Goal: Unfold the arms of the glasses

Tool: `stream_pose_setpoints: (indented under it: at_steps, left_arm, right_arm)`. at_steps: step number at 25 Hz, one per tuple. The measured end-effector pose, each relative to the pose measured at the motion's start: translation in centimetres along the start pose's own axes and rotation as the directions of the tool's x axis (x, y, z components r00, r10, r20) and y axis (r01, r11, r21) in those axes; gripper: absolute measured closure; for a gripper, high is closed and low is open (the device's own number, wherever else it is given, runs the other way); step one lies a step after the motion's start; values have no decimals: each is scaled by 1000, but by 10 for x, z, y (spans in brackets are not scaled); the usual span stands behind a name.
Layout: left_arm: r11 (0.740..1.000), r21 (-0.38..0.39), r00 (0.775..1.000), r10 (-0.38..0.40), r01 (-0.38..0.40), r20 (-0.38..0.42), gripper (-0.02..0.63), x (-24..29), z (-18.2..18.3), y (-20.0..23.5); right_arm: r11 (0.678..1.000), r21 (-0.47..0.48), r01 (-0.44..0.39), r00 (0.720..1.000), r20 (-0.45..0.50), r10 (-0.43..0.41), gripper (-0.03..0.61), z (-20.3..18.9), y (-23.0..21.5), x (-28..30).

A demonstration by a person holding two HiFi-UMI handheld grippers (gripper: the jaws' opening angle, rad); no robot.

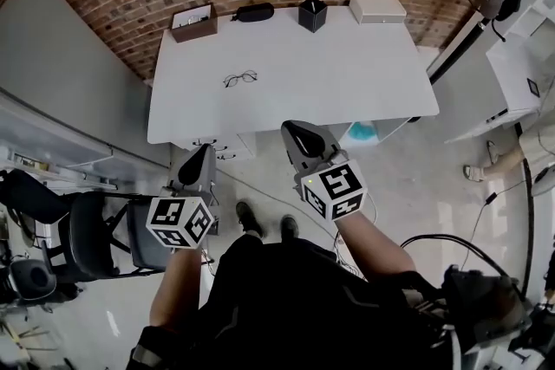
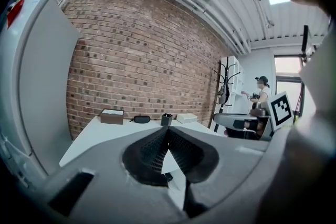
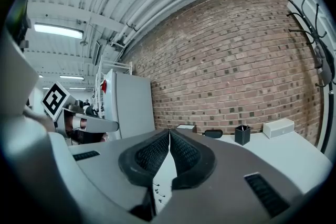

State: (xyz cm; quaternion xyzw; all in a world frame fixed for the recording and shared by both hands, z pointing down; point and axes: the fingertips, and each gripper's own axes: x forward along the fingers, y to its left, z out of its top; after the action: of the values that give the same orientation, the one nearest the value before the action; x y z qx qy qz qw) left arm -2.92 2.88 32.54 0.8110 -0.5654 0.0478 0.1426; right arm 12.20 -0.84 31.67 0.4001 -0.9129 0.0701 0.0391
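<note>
A pair of thin black-rimmed glasses (image 1: 240,79) lies on the white table (image 1: 347,82), left of its middle. I cannot tell how the arms stand. My left gripper (image 1: 204,150) hangs before the table's near left corner, shut with nothing in it. My right gripper (image 1: 295,131) is at the near edge, right of the glasses, also shut and empty. In the left gripper view the jaws meet at the tips (image 2: 168,128) and the table (image 2: 100,136) lies ahead. The right gripper view shows its tips (image 3: 169,132) closed; the glasses are hidden behind the jaws there.
Along the table's far edge stand a brown box (image 1: 193,22), a black glasses case (image 1: 253,11), a black pen holder (image 1: 312,14) and a white box (image 1: 377,8). A black chair (image 1: 78,234) stands at my left. Cables cross the floor at the right; a brick wall is behind.
</note>
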Motion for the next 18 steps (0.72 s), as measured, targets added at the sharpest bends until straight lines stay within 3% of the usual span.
stream_pose_setpoints:
  at_steps: [9, 18]
  left_arm:
    - [999, -26, 1000, -27, 27, 4, 606, 50, -1, 41]
    - [996, -71, 996, -61, 56, -65, 606, 113, -8, 104]
  right_arm:
    - [999, -33, 14, 999, -35, -15, 569, -5, -17, 54]
    - [998, -54, 35, 994, -99, -40, 568, -17, -31, 132]
